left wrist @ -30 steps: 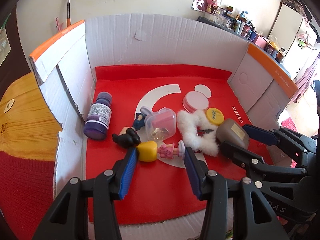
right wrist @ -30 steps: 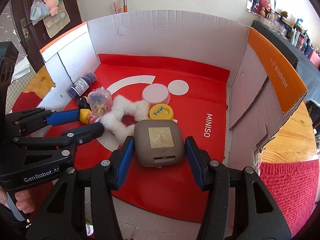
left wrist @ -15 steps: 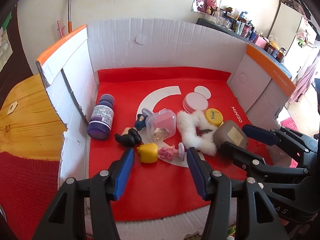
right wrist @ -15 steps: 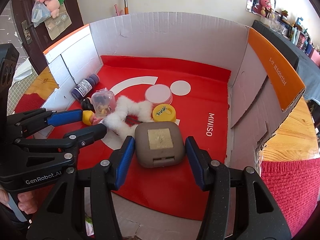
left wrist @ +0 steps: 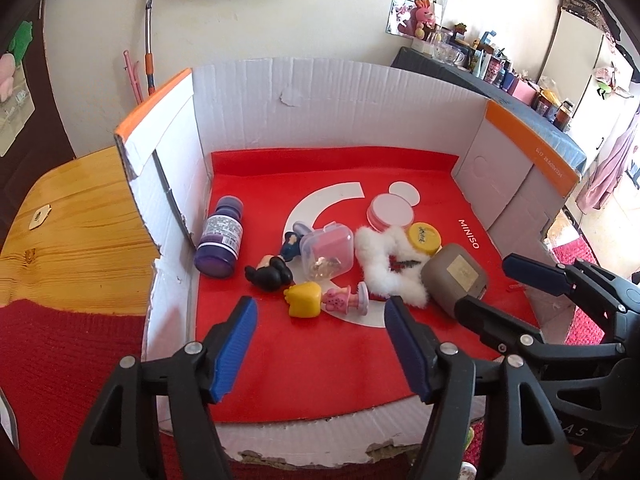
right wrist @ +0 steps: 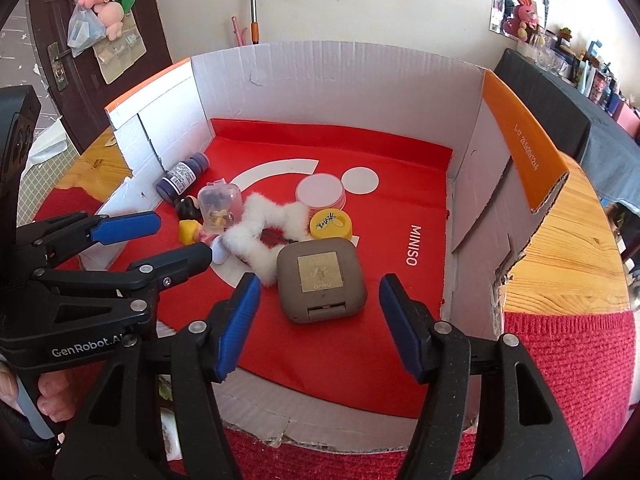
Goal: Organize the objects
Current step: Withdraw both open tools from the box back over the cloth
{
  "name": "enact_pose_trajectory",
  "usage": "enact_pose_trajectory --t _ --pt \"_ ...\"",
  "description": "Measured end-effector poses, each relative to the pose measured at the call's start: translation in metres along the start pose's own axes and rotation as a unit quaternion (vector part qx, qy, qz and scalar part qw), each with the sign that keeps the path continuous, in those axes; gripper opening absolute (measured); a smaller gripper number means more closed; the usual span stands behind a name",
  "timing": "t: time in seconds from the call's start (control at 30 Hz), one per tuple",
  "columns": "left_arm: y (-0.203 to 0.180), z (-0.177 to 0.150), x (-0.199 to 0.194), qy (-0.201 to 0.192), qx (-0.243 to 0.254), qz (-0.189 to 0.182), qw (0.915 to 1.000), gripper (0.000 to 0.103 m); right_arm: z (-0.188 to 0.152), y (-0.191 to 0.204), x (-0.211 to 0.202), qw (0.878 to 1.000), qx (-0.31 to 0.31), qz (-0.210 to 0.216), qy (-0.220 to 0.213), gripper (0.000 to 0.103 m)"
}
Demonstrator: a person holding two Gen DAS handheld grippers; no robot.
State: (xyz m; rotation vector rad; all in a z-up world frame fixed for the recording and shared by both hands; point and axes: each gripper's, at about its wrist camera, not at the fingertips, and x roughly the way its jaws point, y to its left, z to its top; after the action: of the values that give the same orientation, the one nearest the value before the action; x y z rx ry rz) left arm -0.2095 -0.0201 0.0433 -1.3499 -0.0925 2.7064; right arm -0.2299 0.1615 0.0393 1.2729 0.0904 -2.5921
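Observation:
An open cardboard box [left wrist: 320, 104] with a red floor holds the objects. A yellow-haired pink doll [left wrist: 316, 300] lies just beyond my left gripper [left wrist: 320, 304], whose jaws are opening and clear of it. Behind it lie a black mouse figure [left wrist: 270, 274], a clear plastic case [left wrist: 326, 250], a purple bottle [left wrist: 220, 236] on its side, a white fluffy star clip [left wrist: 380, 264], a yellow tin [left wrist: 425, 237] and a pink round compact [left wrist: 391, 216]. A grey square case [right wrist: 322, 280] sits flat between the opening jaws of my right gripper [right wrist: 319, 280], with the pads apart from its sides.
The box stands on a wooden table [left wrist: 72, 232] partly covered by a red knit cloth [left wrist: 60, 360]. Tall white walls with orange flaps close in the left, back and right. A hand [right wrist: 48, 400] holds the left gripper's handle. The red floor at the back is bare.
Both grippers' jaws have widened and drawn back a little. The left pads have come off the doll, and the right pads have come away from the grey case, which stays on the floor.

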Motion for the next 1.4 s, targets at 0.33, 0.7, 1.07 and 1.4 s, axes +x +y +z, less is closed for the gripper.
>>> enact_pose_trajectory --t 0.33,0.7,1.07,1.4 --pt "-0.001 -0.005 -0.022 -0.025 -0.004 0.013 0.9996 0.079 -0.007 0.002 -0.023 1.0 0.0 -0.005 -0.016 0.069" --pt "-0.004 -0.017 -0.045 -0.043 -0.004 0.016 0.999 0.089 -0.017 0.009 -0.045 1.0 -0.004 -0.01 -0.027 0.078" --pt "-0.005 -0.032 -0.058 -0.046 -0.01 0.017 0.9988 0.095 -0.03 0.015 -0.063 0.999 -0.01 -0.013 -0.036 0.084" --pt "-0.006 -0.046 -0.071 -0.051 -0.009 0.016 0.9985 0.096 -0.043 0.019 -0.078 0.999 -0.013 -0.015 -0.041 0.089"
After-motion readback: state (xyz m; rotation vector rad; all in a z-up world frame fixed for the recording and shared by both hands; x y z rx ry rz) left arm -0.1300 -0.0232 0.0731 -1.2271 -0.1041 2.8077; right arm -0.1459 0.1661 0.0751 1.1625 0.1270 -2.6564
